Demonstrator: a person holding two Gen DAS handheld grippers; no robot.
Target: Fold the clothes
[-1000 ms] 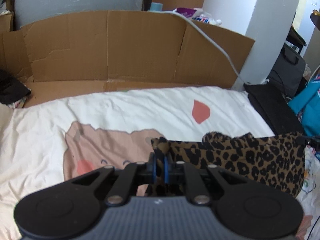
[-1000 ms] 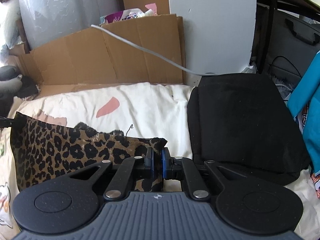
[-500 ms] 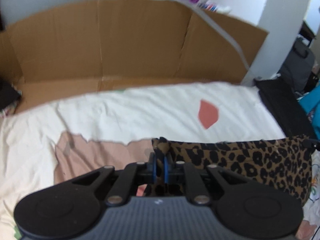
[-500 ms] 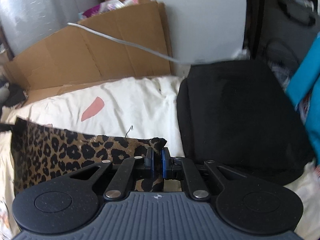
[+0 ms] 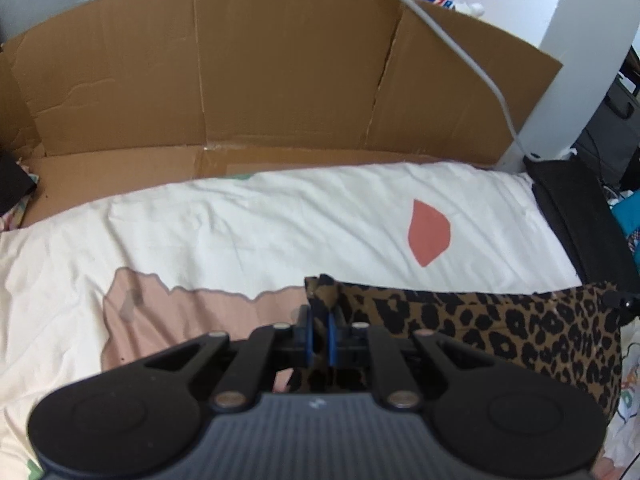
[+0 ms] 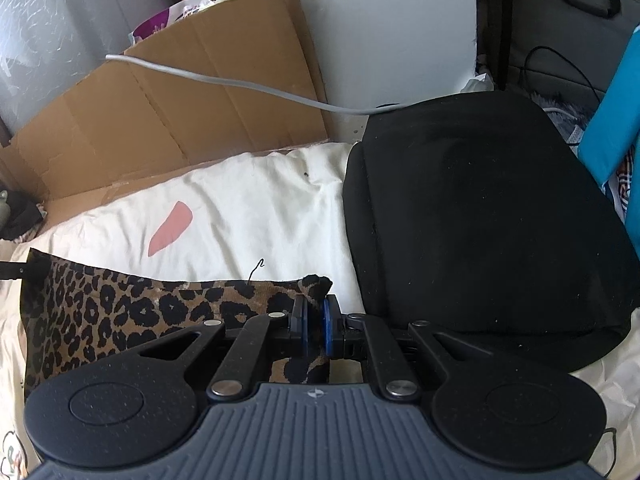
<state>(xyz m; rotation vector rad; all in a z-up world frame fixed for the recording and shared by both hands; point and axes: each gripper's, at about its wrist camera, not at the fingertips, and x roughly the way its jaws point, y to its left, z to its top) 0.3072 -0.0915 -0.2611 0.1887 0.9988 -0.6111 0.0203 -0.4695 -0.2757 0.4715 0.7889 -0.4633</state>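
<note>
A leopard-print garment (image 5: 492, 320) hangs stretched between both grippers above a white bedsheet (image 5: 256, 220) with pink shapes. My left gripper (image 5: 319, 330) is shut on the garment's left top corner, a tuft of cloth poking out above the blue pads. In the right wrist view the same leopard-print garment (image 6: 132, 312) runs off to the left, and my right gripper (image 6: 315, 326) is shut on its right top corner. The top edge between the two corners is taut and nearly straight. The lower part of the cloth is hidden behind the gripper bodies.
Flattened cardboard (image 5: 240, 80) stands along the far side of the bed, with a grey cable (image 5: 472, 56) draped over it. A black cushion (image 6: 480, 216) lies on the bed's right end. Turquoise cloth (image 6: 612, 120) and dark bags sit beyond it. A white wall corner (image 6: 380, 20) rises behind.
Both grippers have carried the garment forward toward the cardboard and pulled its top edge straight; the sag seen a second ago is gone. Both grips are unchanged.
</note>
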